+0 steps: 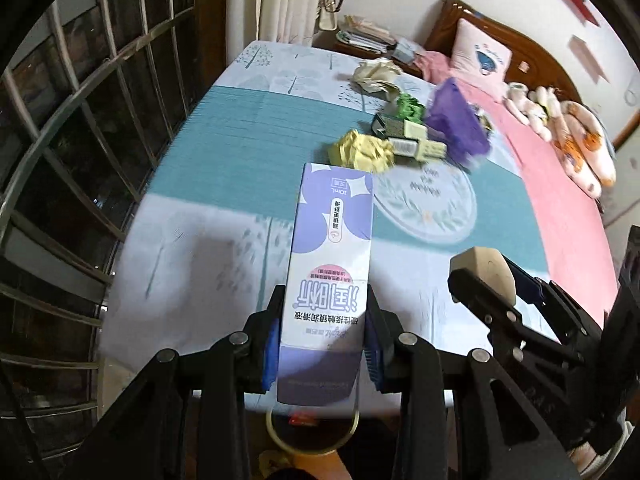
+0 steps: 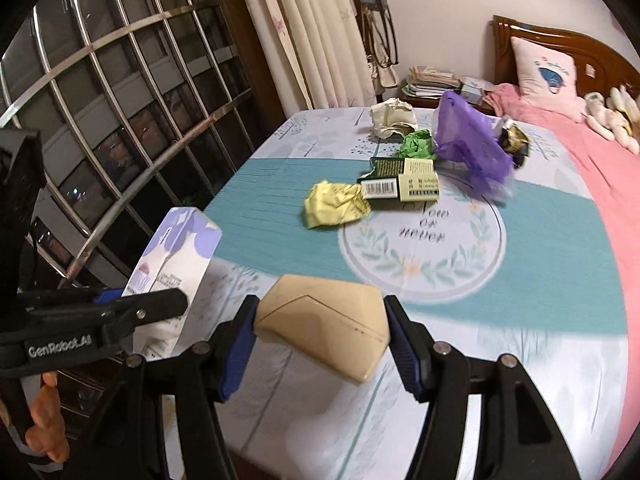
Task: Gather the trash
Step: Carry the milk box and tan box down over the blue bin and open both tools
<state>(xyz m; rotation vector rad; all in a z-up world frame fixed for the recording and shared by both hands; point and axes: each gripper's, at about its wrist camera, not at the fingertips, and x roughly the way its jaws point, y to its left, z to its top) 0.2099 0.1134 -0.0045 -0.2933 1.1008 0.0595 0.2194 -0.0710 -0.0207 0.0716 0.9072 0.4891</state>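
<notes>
Only the left wrist view catches a round bin below the bed's near edge, right under the left gripper, which is pinching a purple-and-white carton. The right view shows the sheet's "now or never" print. The right gripper is clamped on a beige faceted box. Still on the bed, up past that print: three paper wads (yellow, green, cream), one purple bag, two green boxes.

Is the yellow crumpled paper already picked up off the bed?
No, the yellow crumpled paper lies on the bedspread, apart from both grippers, next to the small green boxes.
</notes>
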